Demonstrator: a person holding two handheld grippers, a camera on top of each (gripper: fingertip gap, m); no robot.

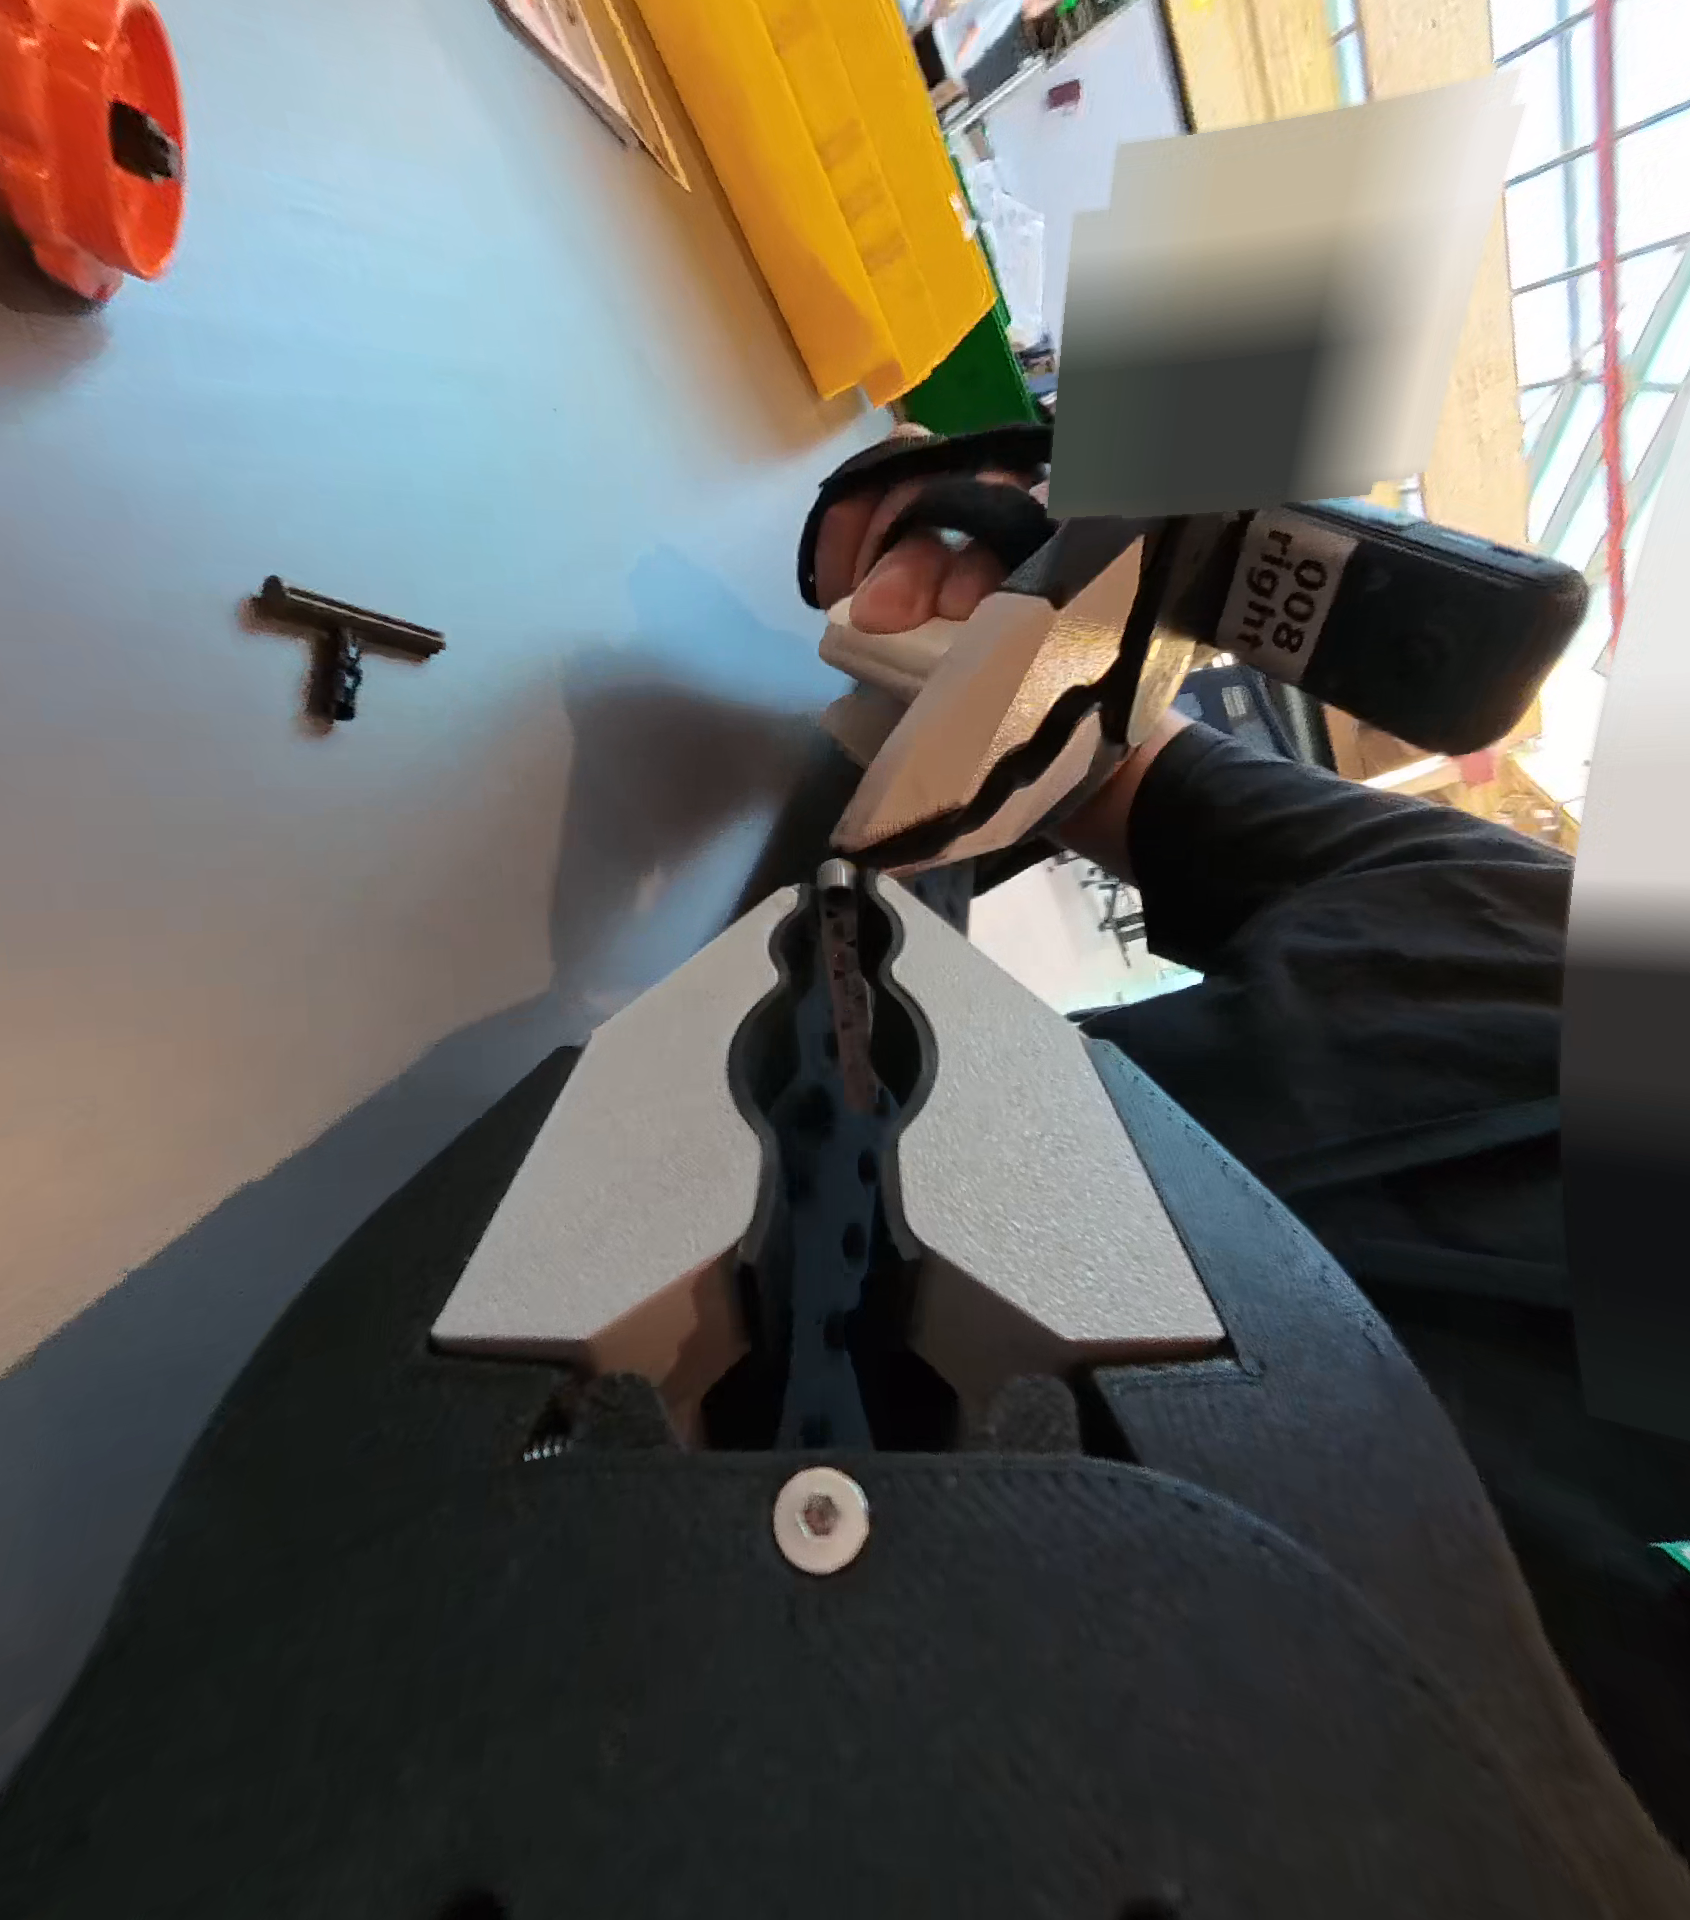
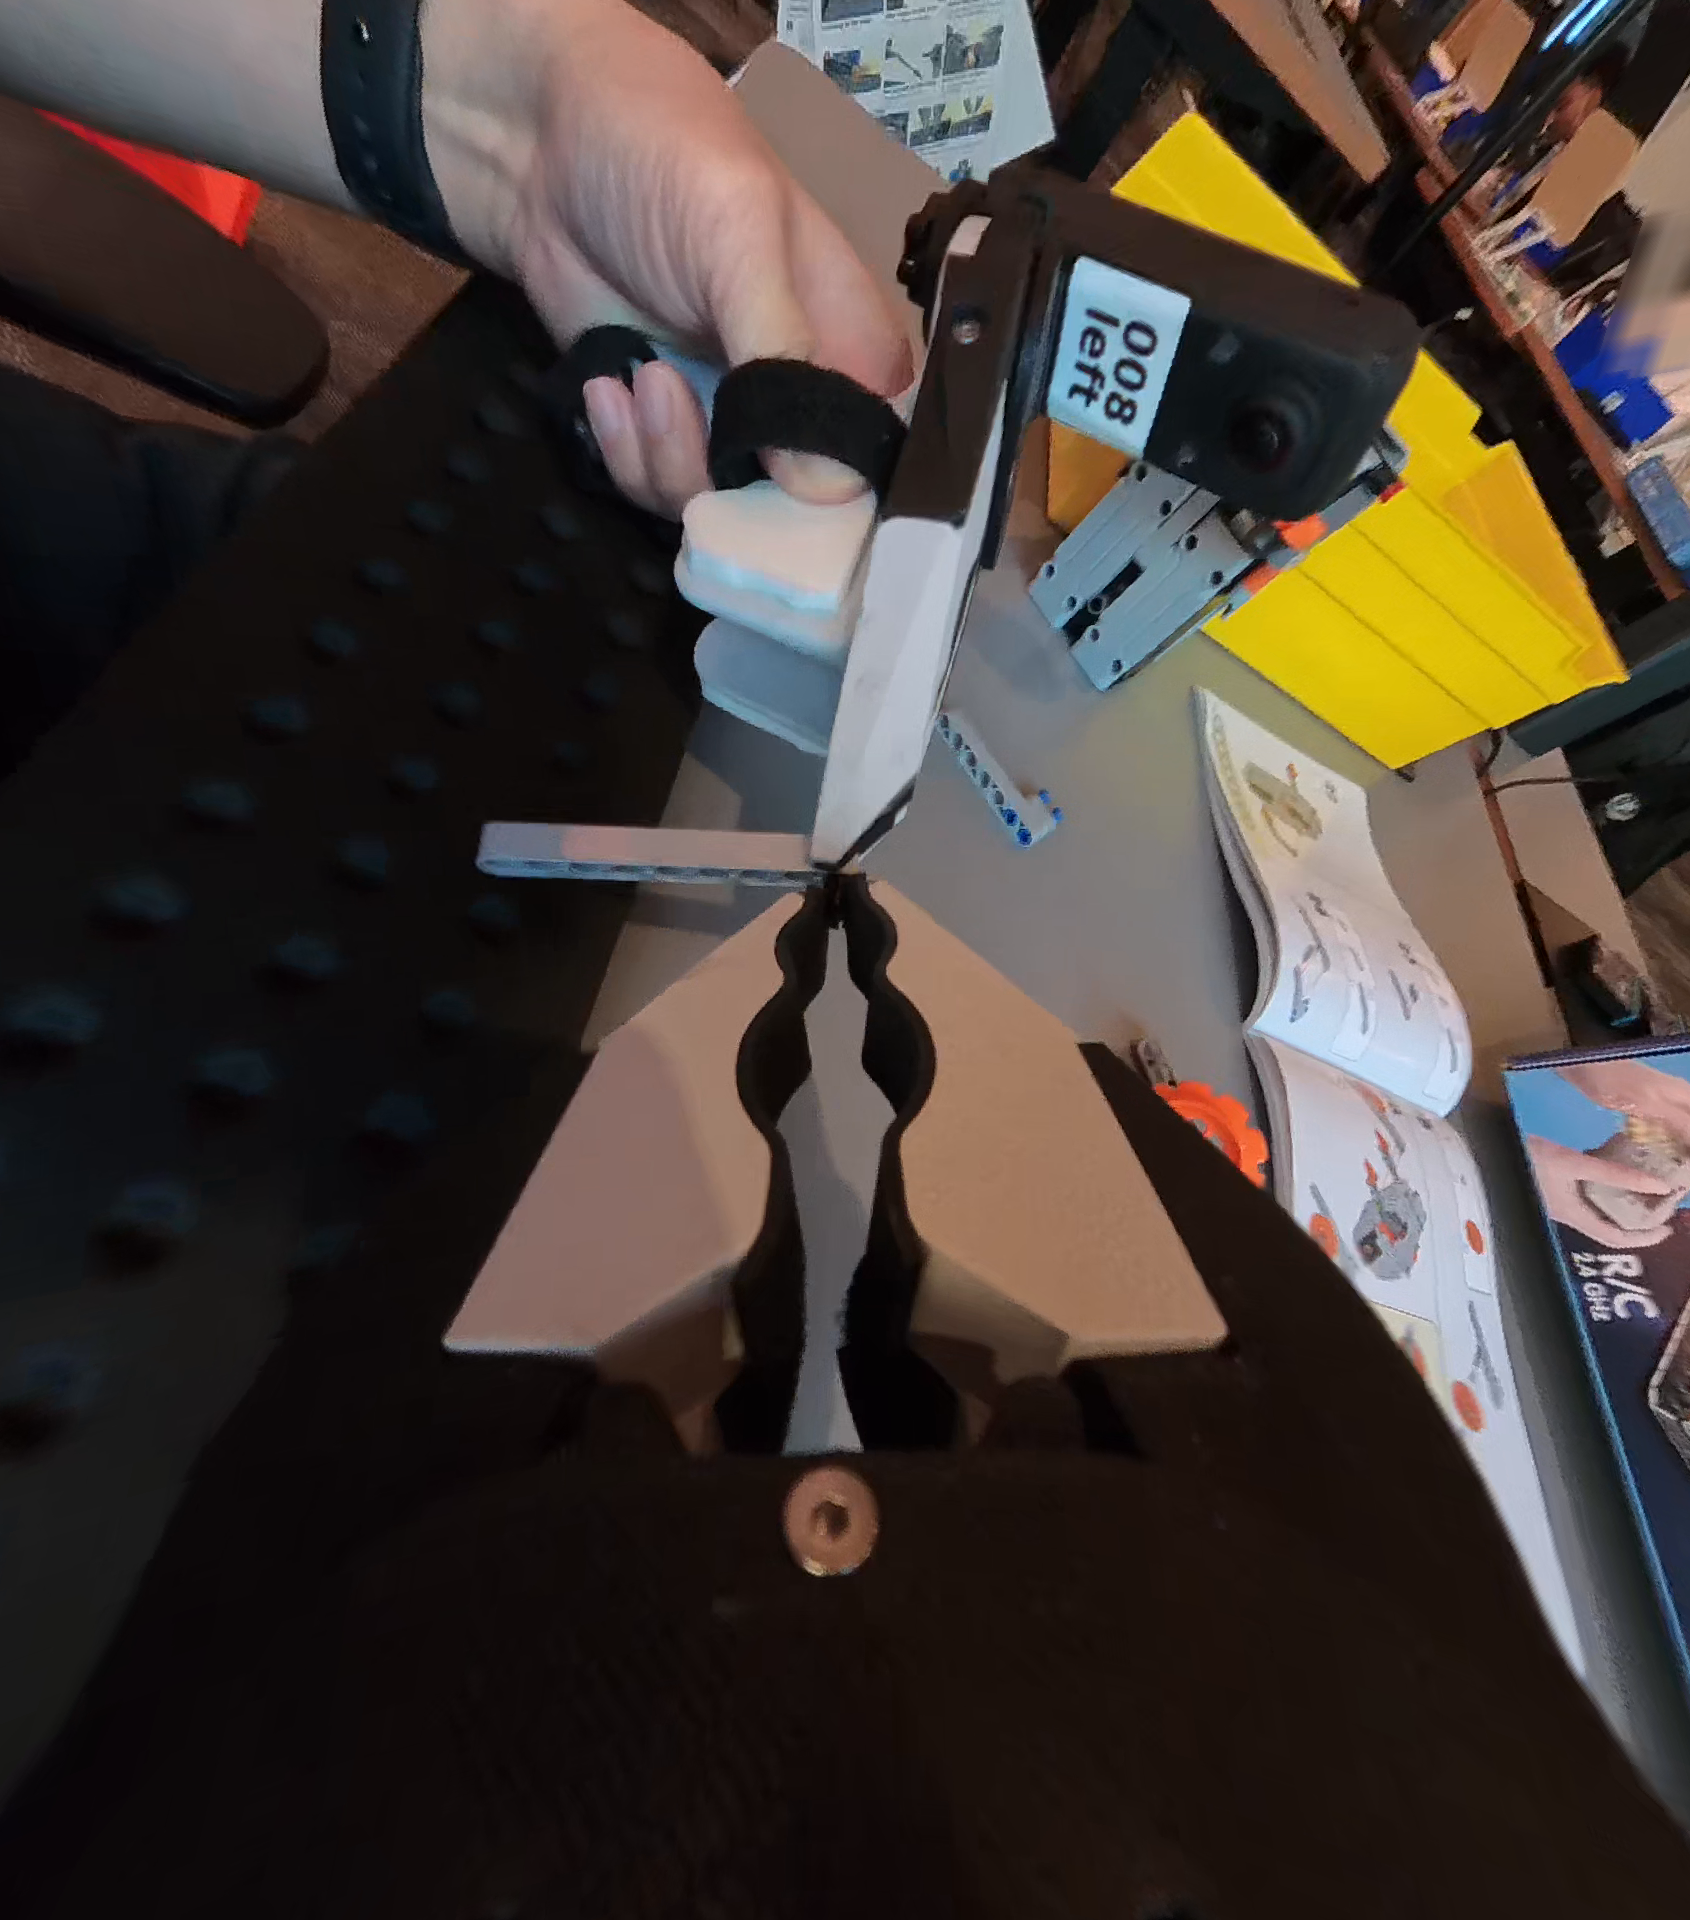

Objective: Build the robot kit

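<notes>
My left gripper [image 1: 836, 896] is shut on a long grey holed beam [image 1: 846, 987], which I see end-on between the pads. In the right wrist view the left gripper [image 2: 833, 857] holds that beam [image 2: 643, 854] by one end, level and sticking out to the left. My right gripper [image 2: 836, 900] is closed, tip to tip with the left one, with a small dark piece pinched at its tips against the beam's held end. The piece is mostly hidden. The right gripper also shows in the left wrist view [image 1: 849, 844], touching the beam's end.
On the grey table lie a black T-shaped part [image 1: 342, 644] and an orange wheel [image 1: 62, 135]. Yellow bins [image 2: 1392, 623], a grey block assembly [image 2: 1163, 561], a second beam with blue pins [image 2: 997, 800], an open booklet [image 2: 1340, 935], a box [image 2: 1672, 1299] and an orange gear [image 2: 1220, 1127] show. Left and right tips are no more than a few centimetres apart.
</notes>
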